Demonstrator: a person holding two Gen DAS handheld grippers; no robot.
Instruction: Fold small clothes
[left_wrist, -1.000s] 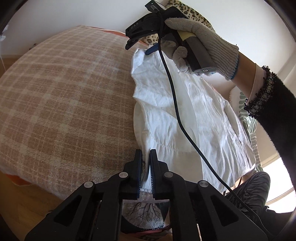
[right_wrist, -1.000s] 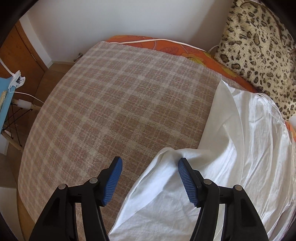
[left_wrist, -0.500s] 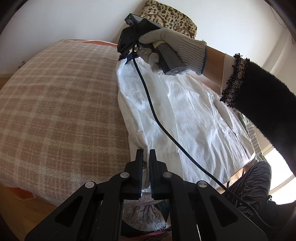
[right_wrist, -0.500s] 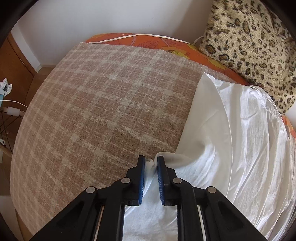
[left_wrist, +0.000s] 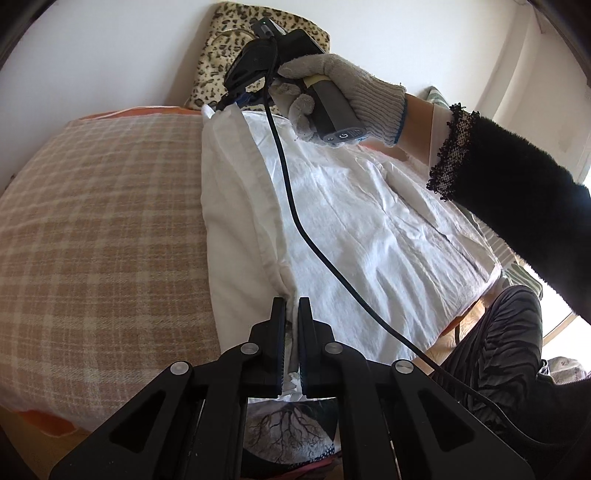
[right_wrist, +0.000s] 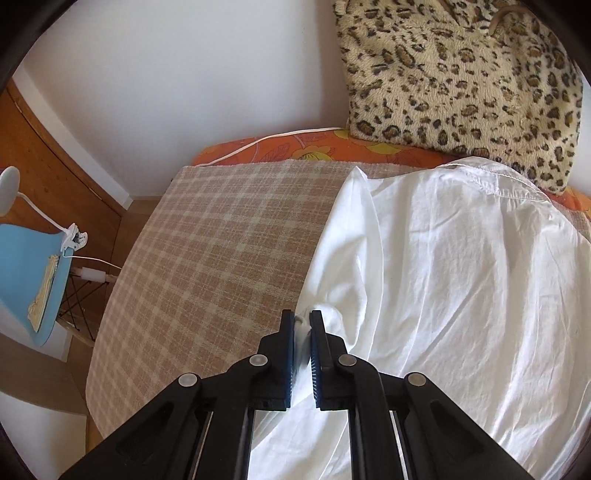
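Note:
A white shirt (left_wrist: 369, 229) lies on a bed covered with a beige checked blanket (left_wrist: 99, 236). Its left side is turned over into a long fold (left_wrist: 236, 206). My left gripper (left_wrist: 291, 306) is shut on the near end of that fold, white cloth pinched between its jaws. In the left wrist view a gloved hand holds the right gripper (left_wrist: 236, 99) at the fold's far end. The right wrist view shows the right gripper (right_wrist: 303, 321) shut on a bunched edge of the white shirt (right_wrist: 461, 277), beside the blanket (right_wrist: 221, 266).
A leopard-print cushion (right_wrist: 461, 74) leans on the wall at the bed's head, over an orange flowered sheet (right_wrist: 295, 144). A blue chair (right_wrist: 26, 273) with a clip lamp stands left of the bed. The person's black sleeve (left_wrist: 517, 206) and a black cable (left_wrist: 314, 240) cross above the shirt.
The right gripper went from open around the shirt's edge to shut on it. Both grippers have carried the shirt's left side over to the right, into a long fold.

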